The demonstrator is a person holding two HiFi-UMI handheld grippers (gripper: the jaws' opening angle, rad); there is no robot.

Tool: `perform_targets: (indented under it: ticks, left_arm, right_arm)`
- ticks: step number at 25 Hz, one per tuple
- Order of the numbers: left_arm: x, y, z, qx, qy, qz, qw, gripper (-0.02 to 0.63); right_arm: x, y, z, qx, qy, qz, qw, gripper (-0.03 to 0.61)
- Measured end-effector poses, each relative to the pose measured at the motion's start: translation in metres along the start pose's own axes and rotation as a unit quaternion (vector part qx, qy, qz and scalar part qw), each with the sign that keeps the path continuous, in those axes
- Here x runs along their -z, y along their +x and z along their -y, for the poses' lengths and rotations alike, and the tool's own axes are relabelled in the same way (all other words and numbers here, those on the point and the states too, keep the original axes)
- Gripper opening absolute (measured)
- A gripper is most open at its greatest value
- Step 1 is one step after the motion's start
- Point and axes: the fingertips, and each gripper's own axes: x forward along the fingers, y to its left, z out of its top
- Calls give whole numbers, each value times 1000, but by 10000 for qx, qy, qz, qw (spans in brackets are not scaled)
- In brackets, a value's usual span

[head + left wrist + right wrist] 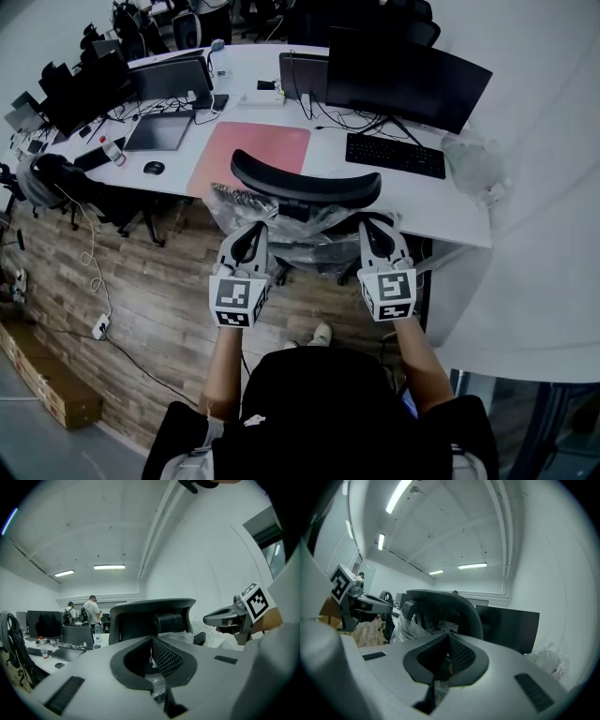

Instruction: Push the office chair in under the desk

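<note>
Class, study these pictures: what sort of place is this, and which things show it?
Probably an open-plan office: a long white desk carries a monitor and keyboard, and an office chair stands at it.

The white table (441, 202) carries a pink desk mat (251, 150) at its middle, a black keyboard (395, 155) in front of a dark monitor (408, 80) on the right, and a mouse (154, 168) beside a laptop (161, 131) on the left (cables trail behind them); a power strip (99, 326) lies on the wood-plank floor (159, 300)

Office: a long white desk (441, 202) is running across frame center, carrying a monitor (403, 80), keyboard (395, 155) and laptop (161, 131); more workstations (80, 89) are crowding the upper left.
</note>
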Motion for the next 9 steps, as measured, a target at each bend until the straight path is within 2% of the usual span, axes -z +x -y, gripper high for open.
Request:
perform_targets:
  ticks: [9]
  left_arm:
    - [6,0,-2,-51,103,-39,9999,18]
  right_arm:
    - [8,1,1,25,-14,-26,10000,23]
